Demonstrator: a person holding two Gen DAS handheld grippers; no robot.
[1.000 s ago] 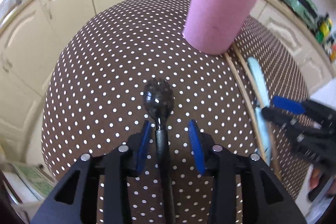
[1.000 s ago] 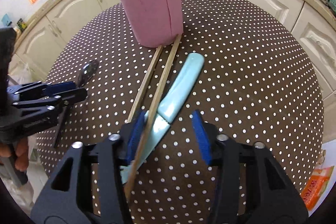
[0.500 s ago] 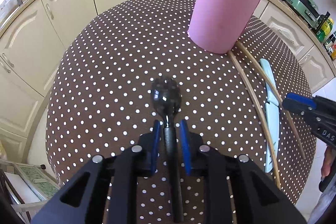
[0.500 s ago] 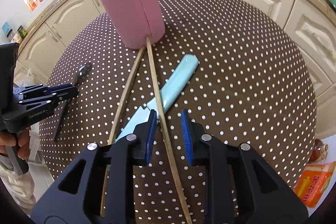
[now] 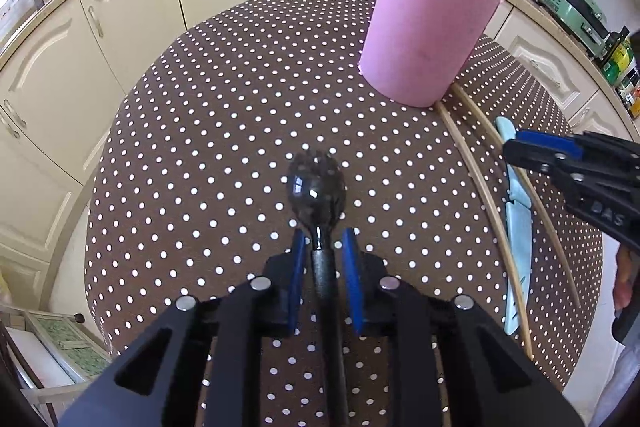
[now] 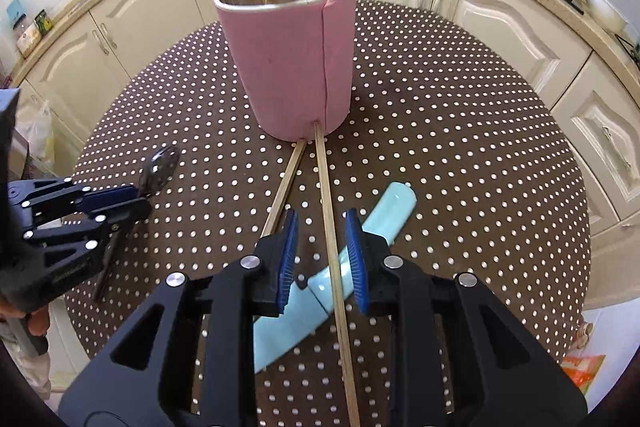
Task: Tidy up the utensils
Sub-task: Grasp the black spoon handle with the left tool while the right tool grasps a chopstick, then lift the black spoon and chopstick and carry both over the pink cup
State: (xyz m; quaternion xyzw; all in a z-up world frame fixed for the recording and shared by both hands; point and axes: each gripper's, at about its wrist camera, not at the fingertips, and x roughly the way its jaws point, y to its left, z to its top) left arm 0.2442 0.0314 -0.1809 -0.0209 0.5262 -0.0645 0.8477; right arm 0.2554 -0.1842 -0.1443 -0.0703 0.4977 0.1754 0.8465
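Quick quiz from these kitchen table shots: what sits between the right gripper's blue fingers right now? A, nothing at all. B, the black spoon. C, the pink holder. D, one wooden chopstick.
D: in the right wrist view a wooden chopstick runs between the right gripper's blue fingers, with gaps either side, crossing over the light blue knife.

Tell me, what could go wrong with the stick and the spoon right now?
1. The right gripper straddles one long wooden stick that lies across the light blue knife. Closing might nudge or snag the knife too.
2. That stick's far end touches the tall pink utensil cup, so pushing forward could shove the cup.
3. The left gripper sits around the shiny black spoon near its bowl, leaving the long handle behind, so the spoon might tilt when lifted.
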